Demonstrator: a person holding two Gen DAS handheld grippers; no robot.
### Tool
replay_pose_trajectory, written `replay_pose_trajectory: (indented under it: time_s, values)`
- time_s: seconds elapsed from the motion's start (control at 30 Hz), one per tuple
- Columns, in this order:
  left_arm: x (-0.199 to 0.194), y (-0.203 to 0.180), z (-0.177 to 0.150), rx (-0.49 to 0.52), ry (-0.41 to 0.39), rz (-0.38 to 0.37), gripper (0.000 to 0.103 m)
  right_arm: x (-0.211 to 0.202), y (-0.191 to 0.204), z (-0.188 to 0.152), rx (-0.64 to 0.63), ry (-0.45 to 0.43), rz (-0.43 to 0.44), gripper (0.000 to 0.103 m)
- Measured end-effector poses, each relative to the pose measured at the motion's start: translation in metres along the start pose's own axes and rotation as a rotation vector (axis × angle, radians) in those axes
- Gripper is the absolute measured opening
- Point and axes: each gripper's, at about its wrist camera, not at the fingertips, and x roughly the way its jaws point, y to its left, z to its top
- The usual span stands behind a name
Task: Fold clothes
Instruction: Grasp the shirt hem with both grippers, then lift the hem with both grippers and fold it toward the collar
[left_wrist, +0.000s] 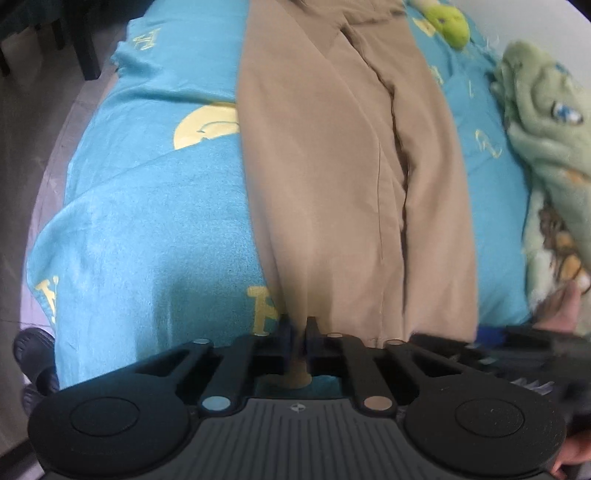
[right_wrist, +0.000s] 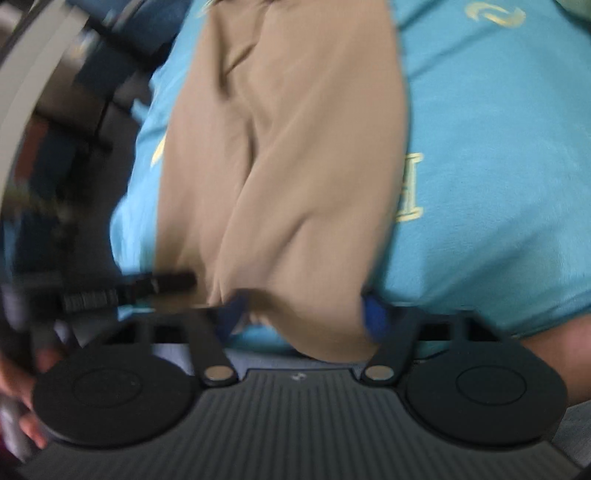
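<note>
- We see tan trousers (left_wrist: 332, 177) lying flat on a bed with a bright blue blanket (left_wrist: 147, 221). The blanket has yellow letters and shapes on it.
- In the left wrist view the trousers run from the top middle of the frame down to the bottom middle. The two legs lie side by side with a dark fold line between them.
- Our left hand-held gripper (left_wrist: 297, 332) sits at the bottom middle of that view. Its two black fingers are pinched almost together on the near left edge of the trousers, and a small bit of tan cloth shows just below them.
- In the right wrist view, which is blurry, the trousers (right_wrist: 280, 155) fill the middle, and the blue blanket (right_wrist: 498, 166) is on the right.
- Our right hand-held gripper (right_wrist: 306, 317) is at the bottom middle. Its jaws are about half open, with the near hem of the trousers hanging between the blue fingers (right_wrist: 375, 314). We cannot tell if they press on the cloth.
- A green plush toy (left_wrist: 543, 122) lies at the right edge of the left wrist view. A yellow-green ball (left_wrist: 448, 24) is at the upper right.
- A dark shoe (left_wrist: 33, 350) shows at the lower left, on the floor.
</note>
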Motion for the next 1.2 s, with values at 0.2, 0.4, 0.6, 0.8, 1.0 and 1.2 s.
replay_pose_trajectory:
  time_s: [0.2,0.4,0.6,0.8,1.0,1.2]
  values:
    - [-0.056,0.012,-0.016,-0.076,-0.212,-0.154,0.004,-0.051,0.006,-0.006,-0.071,-0.168,-0.040,0.015]
    - [-0.132,0.002,-0.036,-0.089,-0.421,-0.303,0.003,-0.135,0.016,-0.023,-0.141,-0.423,-0.006,0.014]
    - [-0.197,-0.020,-0.066,-0.053,-0.551,-0.358,0.003,-0.202,0.024,-0.047,-0.185,-0.581,0.027,0.013]
    - [-0.239,-0.035,-0.146,-0.020,-0.634,-0.376,0.003,-0.244,0.022,-0.102,-0.217,-0.670,0.059,0.013]
    - [-0.228,-0.030,-0.162,-0.022,-0.664,-0.367,0.003,-0.244,0.018,-0.108,-0.185,-0.708,0.061,0.013]
    - [-0.216,-0.033,-0.085,-0.022,-0.723,-0.261,0.003,-0.215,0.014,-0.045,-0.142,-0.722,0.017,0.013]
